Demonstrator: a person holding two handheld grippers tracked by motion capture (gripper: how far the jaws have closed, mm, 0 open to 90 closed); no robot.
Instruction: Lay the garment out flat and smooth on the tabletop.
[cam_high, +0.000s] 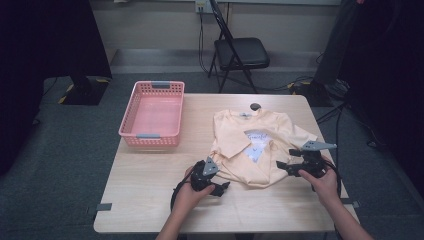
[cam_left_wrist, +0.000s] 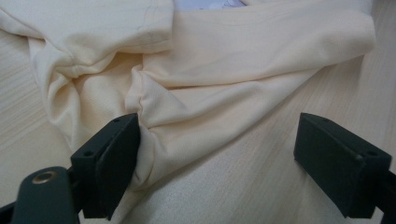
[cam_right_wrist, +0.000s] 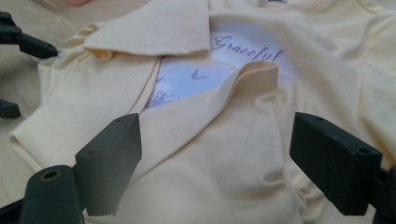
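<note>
A pale yellow T-shirt (cam_high: 235, 130) lies partly folded on the right half of the wooden table (cam_high: 145, 195), its lilac print (cam_high: 257, 146) reading "Graceful" (cam_right_wrist: 247, 49). My left gripper (cam_high: 223, 186) rests low at the shirt's near left corner. It is open, and in the left gripper view (cam_left_wrist: 219, 154) its left pad just touches a bunched fold of the shirt (cam_left_wrist: 233, 56). My right gripper (cam_high: 284, 167) hovers at the shirt's near right edge with its jaws wide apart. In the right gripper view (cam_right_wrist: 219, 158) it is over the folded-in cloth (cam_right_wrist: 154, 28) and holds nothing.
An empty pink basket (cam_high: 152, 112) stands at the table's back left. A small dark disc (cam_high: 255, 106) sits near the far edge, above the collar. Behind the table is a black folding chair (cam_high: 240, 52). Bare wood stretches left of the shirt.
</note>
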